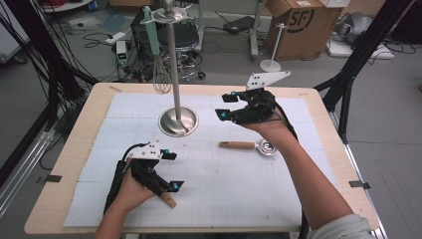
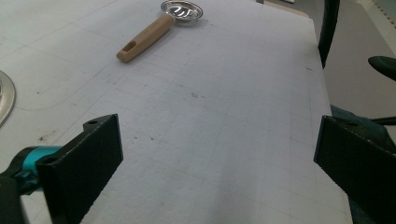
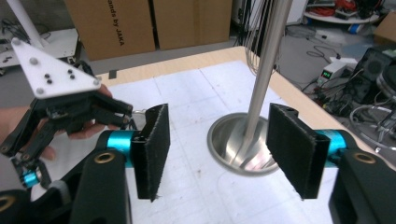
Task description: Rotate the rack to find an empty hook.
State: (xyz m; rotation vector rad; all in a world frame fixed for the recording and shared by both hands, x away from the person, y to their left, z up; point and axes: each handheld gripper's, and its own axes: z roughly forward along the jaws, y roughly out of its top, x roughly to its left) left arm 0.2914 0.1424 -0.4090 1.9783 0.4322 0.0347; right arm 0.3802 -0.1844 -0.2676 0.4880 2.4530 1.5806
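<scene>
A steel stand (image 1: 177,122) with a tall pole and round base stands at the table's back middle. A whisk (image 1: 158,74) with a green handle hangs from its top. A wooden-handled strainer (image 1: 238,145) lies flat right of centre, also seen in the left gripper view as the strainer (image 2: 144,38). My left gripper (image 1: 173,170) is low near the front left, open and holding nothing (image 2: 217,140). My right gripper (image 1: 225,105) hovers open right of the stand. In its own view, the right gripper (image 3: 217,149) faces the stand's pole (image 3: 261,88), jaws apart from it.
A wooden handle end (image 1: 169,200) pokes out from beneath my left hand. A white gridded mat (image 1: 219,189) covers most of the wooden table. Cardboard boxes (image 1: 298,25), cables and a stool stand on the floor behind.
</scene>
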